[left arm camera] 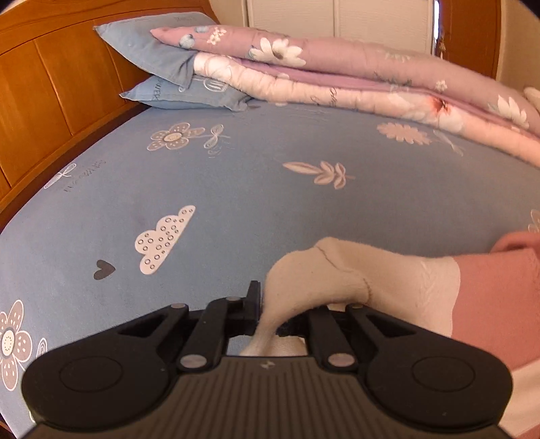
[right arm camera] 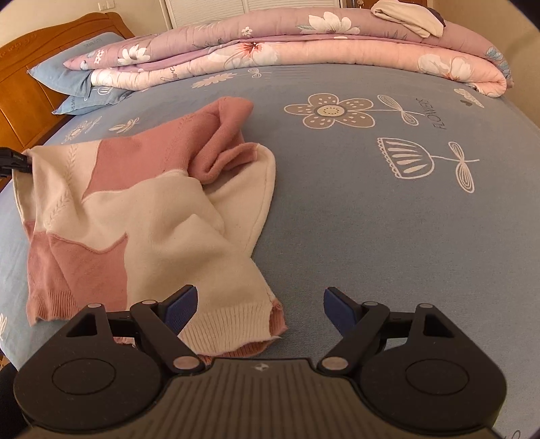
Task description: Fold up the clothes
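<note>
A pink and cream knitted sweater [right arm camera: 135,209] lies crumpled on the blue patterned bed sheet [right arm camera: 371,219]. My left gripper [left arm camera: 266,314] is shut on a cream corner of the sweater [left arm camera: 337,277], lifting it slightly off the sheet; its tip also shows at the far left of the right wrist view as the left gripper [right arm camera: 13,162]. My right gripper [right arm camera: 260,304] is open, low over the sheet, with the sweater's ribbed cream hem [right arm camera: 233,324] lying between its blue-padded fingers [right arm camera: 180,309], closer to the left one.
A folded pink floral quilt [right arm camera: 303,50] runs along the far side of the bed, with a cream garment [right arm camera: 408,17] on top. Blue pillows [left arm camera: 162,57] lean against the wooden headboard [left arm camera: 50,94]. Bare sheet stretches right of the sweater.
</note>
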Demonstrator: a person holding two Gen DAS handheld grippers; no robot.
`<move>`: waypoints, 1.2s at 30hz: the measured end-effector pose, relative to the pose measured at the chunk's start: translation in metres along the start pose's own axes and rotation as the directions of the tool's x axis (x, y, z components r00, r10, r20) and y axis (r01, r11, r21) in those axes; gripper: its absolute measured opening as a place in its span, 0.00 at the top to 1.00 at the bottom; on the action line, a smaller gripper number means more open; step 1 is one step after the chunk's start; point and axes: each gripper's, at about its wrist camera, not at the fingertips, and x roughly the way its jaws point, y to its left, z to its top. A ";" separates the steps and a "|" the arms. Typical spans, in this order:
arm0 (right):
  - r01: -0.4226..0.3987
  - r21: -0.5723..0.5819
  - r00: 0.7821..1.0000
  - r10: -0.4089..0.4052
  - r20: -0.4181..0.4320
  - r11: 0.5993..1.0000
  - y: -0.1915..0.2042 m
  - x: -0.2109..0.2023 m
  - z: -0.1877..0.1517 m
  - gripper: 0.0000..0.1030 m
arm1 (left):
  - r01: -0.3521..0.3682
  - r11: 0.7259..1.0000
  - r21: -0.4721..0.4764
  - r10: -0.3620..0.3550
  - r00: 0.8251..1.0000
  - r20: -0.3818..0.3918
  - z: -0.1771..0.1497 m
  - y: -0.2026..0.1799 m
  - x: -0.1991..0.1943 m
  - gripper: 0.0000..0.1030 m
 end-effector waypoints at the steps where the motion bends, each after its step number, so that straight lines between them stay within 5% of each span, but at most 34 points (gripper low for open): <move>1: -0.003 0.006 1.000 0.003 0.006 1.000 0.000 0.003 0.003 0.17 | -0.001 1.000 0.007 0.001 1.000 -0.009 -0.008 -0.002 0.002 0.94; 7: 0.060 -0.107 0.996 -0.052 0.078 0.992 0.005 0.052 0.056 0.18 | -0.003 1.000 0.001 0.003 1.000 -0.027 -0.035 0.000 0.009 0.92; 13: 0.026 -0.237 1.000 -0.021 0.022 0.971 0.018 0.144 0.109 0.23 | 0.017 1.000 -0.021 -0.018 0.999 -0.047 -0.031 0.006 0.012 0.92; 15: -0.027 -0.192 1.000 0.026 -0.011 0.981 0.018 0.154 0.114 0.69 | 0.018 1.000 -0.020 -0.019 0.999 -0.046 -0.032 0.005 0.011 0.92; 16: -0.046 -0.162 0.999 0.043 -0.024 0.986 0.018 0.156 0.116 0.72 | 0.019 1.000 -0.012 -0.020 0.999 -0.047 -0.033 0.004 0.011 0.92; 19: -0.036 -0.114 0.999 0.035 -0.013 0.993 0.013 0.141 0.113 0.81 | 0.018 1.000 0.023 -0.017 0.998 -0.053 -0.036 0.000 0.009 0.95; 27: 0.186 -0.184 0.980 -0.195 -0.034 0.965 -0.035 0.069 0.084 0.84 | 0.080 0.979 0.187 -0.059 0.992 -0.113 -0.036 -0.026 -0.011 0.96; 36: 0.461 -0.175 0.880 -0.473 -0.032 0.870 -0.128 0.002 0.075 0.84 | 0.158 0.955 0.252 -0.130 0.984 -0.121 -0.029 -0.054 -0.035 0.95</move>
